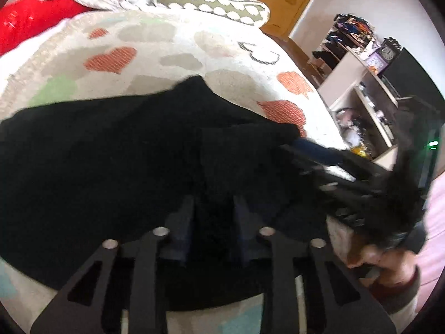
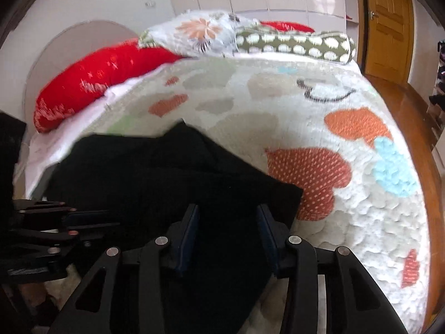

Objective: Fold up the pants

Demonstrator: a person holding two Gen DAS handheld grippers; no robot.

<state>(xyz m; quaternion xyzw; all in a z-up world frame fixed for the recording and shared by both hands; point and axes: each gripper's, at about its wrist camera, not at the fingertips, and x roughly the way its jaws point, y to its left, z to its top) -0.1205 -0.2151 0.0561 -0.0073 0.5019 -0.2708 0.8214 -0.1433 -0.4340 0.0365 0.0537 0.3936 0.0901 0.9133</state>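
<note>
The left hand-held gripper (image 1: 214,231) fills the bottom centre of its view, its two blue-padded fingers (image 1: 182,231) parted a little over the black pants (image 1: 111,153); dark cloth lies in the gap, but whether the pads press on it cannot be told; the right hand-held gripper (image 2: 228,236) sits at the bottom centre of its own view, fingers (image 2: 189,233) standing somewhat wider apart over the near corner of the same cloth, with no pinch visible; seen from the left camera, it comes in from the right edge, blurred, its tip at the pants' right corner, with a hand (image 1: 386,261) in a dark cuff at the lower right; the pants lie spread across the lower half of both frames on the bed (image 2: 347,236), on a white cover with orange hearts; a red pillow (image 2: 97,80), a floral one (image 2: 200,33) and a spotted bolster (image 2: 294,44) line the top; a wooden door (image 2: 389,27) stands upper right; cluttered shelves (image 1: 358,83) occupy the right of the left view.
</note>
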